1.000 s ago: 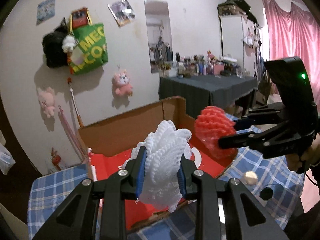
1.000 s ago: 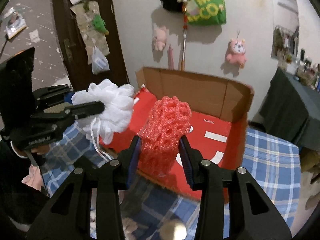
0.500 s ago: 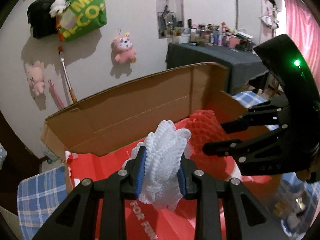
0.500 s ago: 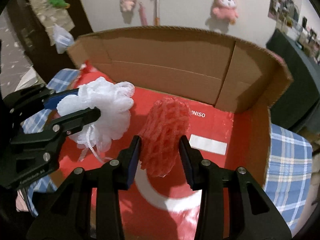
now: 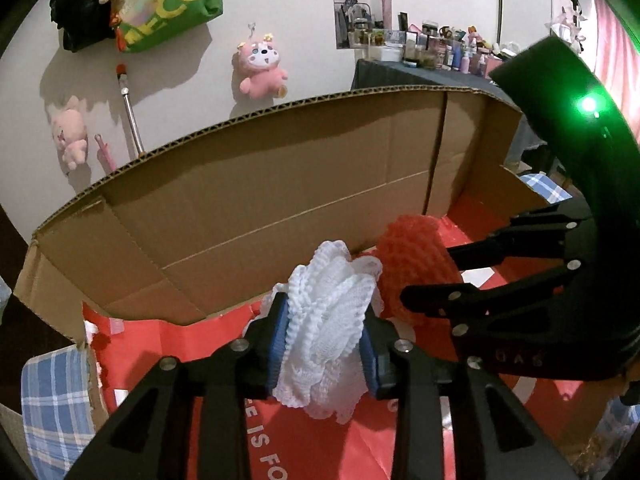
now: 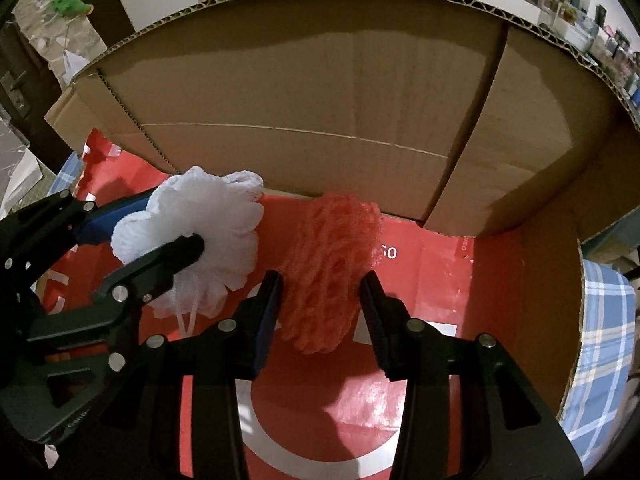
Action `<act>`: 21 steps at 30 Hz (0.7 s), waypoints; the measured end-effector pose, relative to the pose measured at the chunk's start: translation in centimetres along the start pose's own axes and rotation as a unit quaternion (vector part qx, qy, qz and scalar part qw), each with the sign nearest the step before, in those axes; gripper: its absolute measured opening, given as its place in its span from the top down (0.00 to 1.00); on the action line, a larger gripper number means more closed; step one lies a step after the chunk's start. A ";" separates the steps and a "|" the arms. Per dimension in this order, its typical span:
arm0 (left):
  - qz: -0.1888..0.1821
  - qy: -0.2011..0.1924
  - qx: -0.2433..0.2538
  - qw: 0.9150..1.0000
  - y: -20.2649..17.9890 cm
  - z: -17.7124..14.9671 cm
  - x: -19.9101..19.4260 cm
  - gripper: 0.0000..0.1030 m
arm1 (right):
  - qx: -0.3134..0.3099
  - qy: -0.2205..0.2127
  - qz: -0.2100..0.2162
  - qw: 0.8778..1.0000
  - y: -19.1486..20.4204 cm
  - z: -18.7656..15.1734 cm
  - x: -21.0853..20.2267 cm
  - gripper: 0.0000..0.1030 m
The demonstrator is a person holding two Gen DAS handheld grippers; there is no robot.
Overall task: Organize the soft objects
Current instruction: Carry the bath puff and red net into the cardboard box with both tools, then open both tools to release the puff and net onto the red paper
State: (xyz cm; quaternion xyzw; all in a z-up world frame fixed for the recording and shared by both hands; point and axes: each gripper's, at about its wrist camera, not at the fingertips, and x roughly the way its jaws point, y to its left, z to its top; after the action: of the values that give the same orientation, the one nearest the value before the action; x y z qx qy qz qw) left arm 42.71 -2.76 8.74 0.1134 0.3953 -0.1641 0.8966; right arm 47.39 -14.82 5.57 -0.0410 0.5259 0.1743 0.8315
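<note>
Red printed lining half hides the cardboard box (image 6: pixel 304 92) floor beneath two puffs: left gripper (image 5: pixel 324 344) clamps the white mesh pouf (image 5: pixel 326 320), right gripper (image 6: pixel 322 308) brackets the red mesh pouf (image 6: pixel 330 264), grip unclear.

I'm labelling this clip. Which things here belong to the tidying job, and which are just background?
Job: white mesh pouf, red mesh pouf, cardboard box, left gripper, right gripper.
Background: pink plush, green bag, cluttered table.

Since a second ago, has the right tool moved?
Yes. The right tool, holding the red mesh puff, has moved forward and down into the cardboard box, whose back wall now fills its view.
</note>
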 end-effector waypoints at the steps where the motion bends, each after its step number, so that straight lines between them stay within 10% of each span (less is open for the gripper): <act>1: 0.002 -0.002 0.001 1.000 0.0 0.0 -0.1 0.65 | -0.001 -0.001 -0.001 1.000 0.0 0.0 -0.2 0.61; 21: 0.019 -0.004 -0.002 1.000 0.5 0.1 0.1 0.41 | -0.005 0.009 -0.012 1.000 0.4 0.2 -1.0 0.51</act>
State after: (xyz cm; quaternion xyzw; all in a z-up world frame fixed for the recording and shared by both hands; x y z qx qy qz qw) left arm 43.07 -2.31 8.80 0.1181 0.3896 -0.1466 0.9016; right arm 47.08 -14.65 6.60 -0.0528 0.5317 0.1660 0.8288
